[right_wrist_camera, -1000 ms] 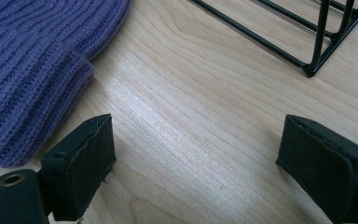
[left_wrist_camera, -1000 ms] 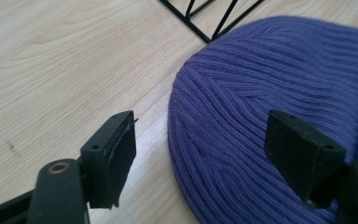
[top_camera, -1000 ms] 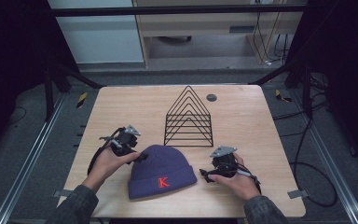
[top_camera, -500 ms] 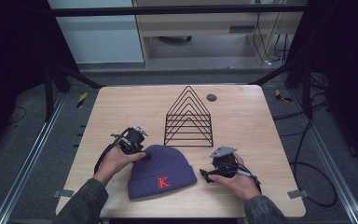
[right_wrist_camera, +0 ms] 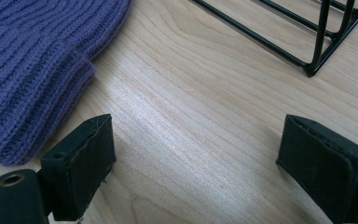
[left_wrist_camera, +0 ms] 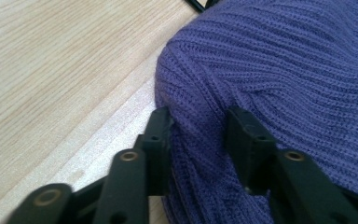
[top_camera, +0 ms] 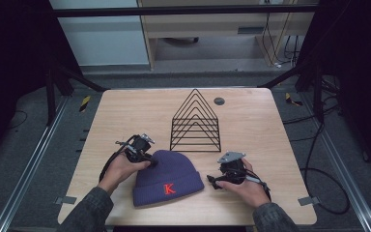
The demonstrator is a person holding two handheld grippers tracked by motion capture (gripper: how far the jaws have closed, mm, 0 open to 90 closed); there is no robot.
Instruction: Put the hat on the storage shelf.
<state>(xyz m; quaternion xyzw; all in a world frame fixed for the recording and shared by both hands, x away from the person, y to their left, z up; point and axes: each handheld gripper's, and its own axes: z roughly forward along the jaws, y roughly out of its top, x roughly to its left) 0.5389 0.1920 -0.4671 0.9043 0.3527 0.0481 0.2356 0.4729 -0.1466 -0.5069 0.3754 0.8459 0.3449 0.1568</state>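
Observation:
A purple knit beanie [top_camera: 169,176] with a red K lies flat near the table's front edge. At the beanie's upper left rim, my left gripper [top_camera: 149,162] has its jaws pressed into the fabric. In the left gripper view the gripper [left_wrist_camera: 200,121] pinches a raised fold of the beanie [left_wrist_camera: 284,60] between its narrow-set jaws. My right gripper [top_camera: 212,182] rests low on the table just right of the beanie. In the right gripper view it [right_wrist_camera: 196,135] stands wide open over bare wood, with the beanie's cuff [right_wrist_camera: 28,60] off to the left.
A black wire rack [top_camera: 195,123] of nested triangles stands just behind the beanie, its base bars [right_wrist_camera: 307,42] close ahead of the right gripper. A small dark disc [top_camera: 219,101] lies near the far edge of the wooden table [top_camera: 125,111]. Dark frame posts flank the table.
My left gripper has moved right and slightly toward the front, from the bare table onto the beanie's edge, and taken a fold of it. The right gripper has stayed put.

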